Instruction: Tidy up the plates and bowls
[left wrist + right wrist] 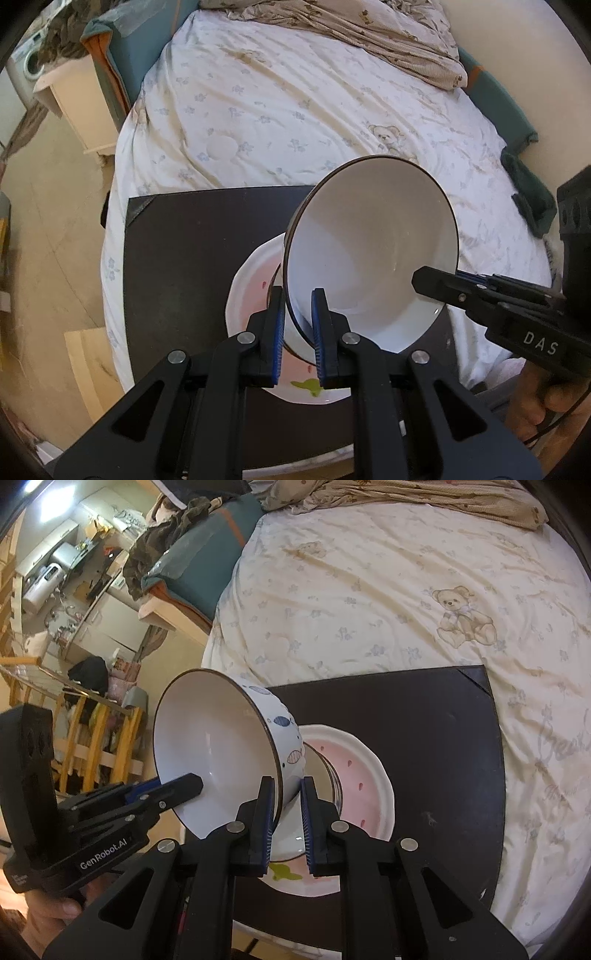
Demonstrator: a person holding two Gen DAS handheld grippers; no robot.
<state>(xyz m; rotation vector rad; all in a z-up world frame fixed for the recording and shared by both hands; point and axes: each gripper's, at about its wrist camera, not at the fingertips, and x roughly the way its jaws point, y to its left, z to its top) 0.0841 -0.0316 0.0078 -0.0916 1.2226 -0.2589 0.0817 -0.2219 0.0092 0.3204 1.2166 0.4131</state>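
Observation:
A white bowl (369,251) with a dark rim and blue fish on its outside (221,746) is held tilted in the air above a white plate with a pink watermelon pattern (251,284) (354,775). My left gripper (298,299) is shut on the bowl's rim. My right gripper (287,788) is shut on the opposite side of the rim, and it also shows in the left wrist view (436,282). The left gripper shows in the right wrist view (184,786). A second bowl (328,775) seems to sit on the plate, mostly hidden.
The plate lies on a dark mat (184,258) (424,738) spread on a bed with a bear-print sheet (295,110) (406,590). A crumpled blanket (369,29) lies at the far end. A nightstand (81,103) and floor clutter (92,701) are on the left.

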